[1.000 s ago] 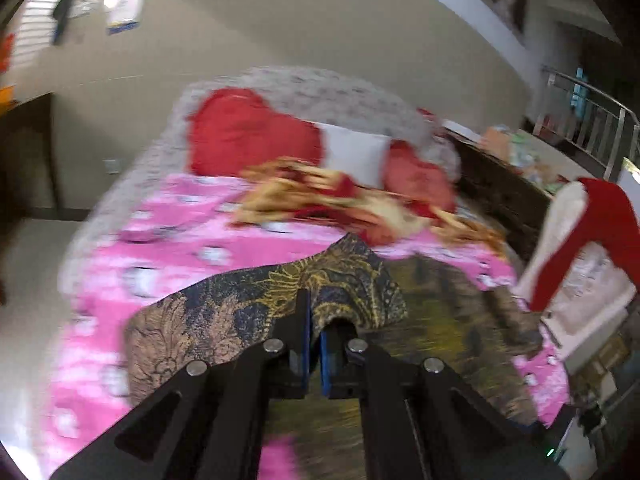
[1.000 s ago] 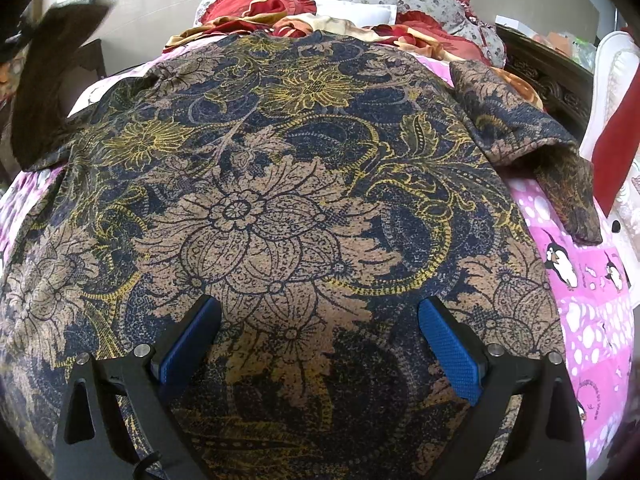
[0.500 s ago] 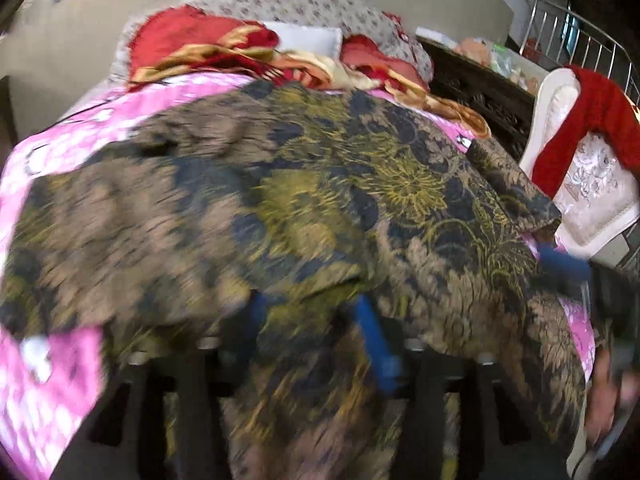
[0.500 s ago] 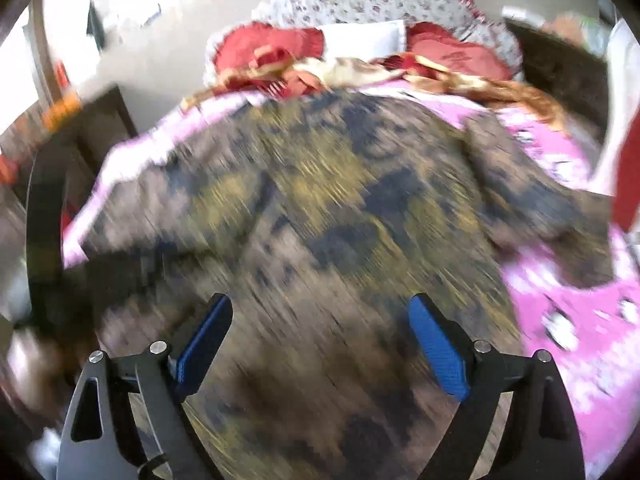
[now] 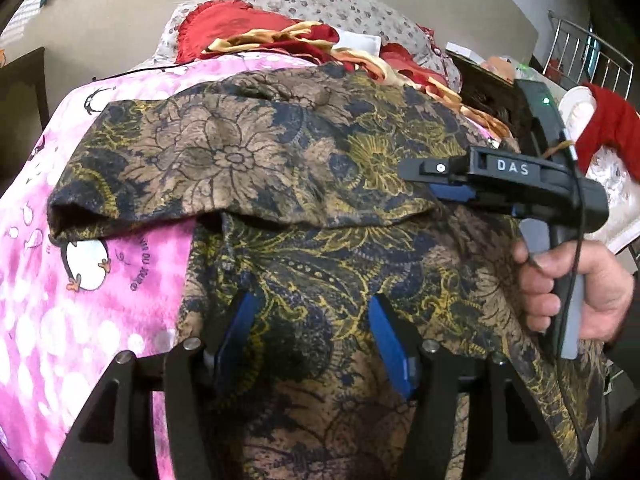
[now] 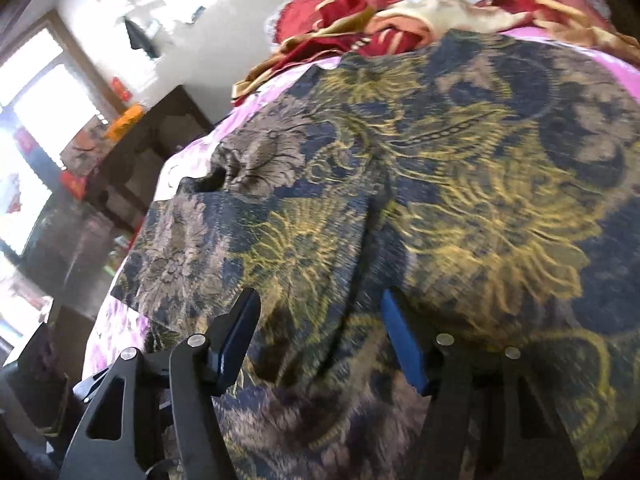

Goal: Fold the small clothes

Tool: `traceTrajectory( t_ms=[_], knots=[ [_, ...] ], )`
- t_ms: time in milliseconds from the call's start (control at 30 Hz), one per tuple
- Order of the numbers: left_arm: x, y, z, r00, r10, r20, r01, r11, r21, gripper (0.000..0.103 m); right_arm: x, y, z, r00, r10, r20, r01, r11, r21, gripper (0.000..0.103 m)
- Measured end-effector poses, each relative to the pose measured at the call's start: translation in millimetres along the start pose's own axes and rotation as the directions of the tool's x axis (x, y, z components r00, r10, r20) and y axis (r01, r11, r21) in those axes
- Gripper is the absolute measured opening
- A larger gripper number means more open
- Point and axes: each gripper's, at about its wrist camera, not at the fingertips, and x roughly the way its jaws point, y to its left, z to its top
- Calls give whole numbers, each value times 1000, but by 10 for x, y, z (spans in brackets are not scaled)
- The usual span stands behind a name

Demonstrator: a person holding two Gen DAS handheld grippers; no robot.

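Observation:
A dark navy shirt [image 5: 280, 168] with gold and tan flowers lies on the pink penguin bedspread [image 5: 80, 288]. Its left side and sleeve are folded over the body, with the fold edge across the middle. My left gripper [image 5: 312, 332] is open and empty, low over the near part of the shirt. My right gripper [image 6: 320, 332] is open and empty, close above the shirt [image 6: 460, 184]. It also shows in the left wrist view [image 5: 452, 184], held by a hand at the shirt's right edge, pointing left.
Red and gold bedding [image 5: 288, 40] and pillows [image 5: 320, 4] are heaped at the head of the bed. A dark wooden cabinet [image 6: 132, 160] stands left of the bed. A white chair with a red cloth [image 5: 608, 128] stands at the right.
My left gripper was shut on the shirt's sleeve, carried it over the body, and has let go and opened. My right gripper has swung left over the shirt.

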Motion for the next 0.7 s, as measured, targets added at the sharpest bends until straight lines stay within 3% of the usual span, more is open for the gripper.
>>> traceTrajectory(
  t_ms=[100,233,300,367,433,500,600,633,700],
  knots=[
    [-3,15,-8,1000,-2,3,2,1000,-13,62,63,35,45,999,54,1,-54,999,-9,50],
    [3,19,5,1000,-3,2,3,1000,-13,62,180,53,119,988,151,-32,-149,987,62,19],
    [4,17,5,1000,-1,2,1,1000,-12,62,174,19,119,984,175,-13,-172,976,136,15],
    [9,5,14,1000,4,0,-4,1000,-9,62,111,-31,92,987,162,14,-162,969,184,2],
    [2,9,3,1000,7,-1,-7,1000,-7,62,-26,-30,108,989,142,46,-148,971,189,0],
    [8,4,4,1000,11,-2,-12,1000,-5,62,-193,-6,163,993,102,62,-110,982,152,0],
    [11,2,3,1000,16,-2,-16,1000,-2,62,-544,0,299,997,-48,55,44,997,57,0],
    [13,-2,3,1000,17,-2,-17,1000,-2,62,-686,-61,337,991,-129,42,128,991,30,0],
    [13,-5,-1,1000,20,-3,-20,1000,1,62,-932,-217,371,976,-214,40,214,977,7,0]
  ],
)
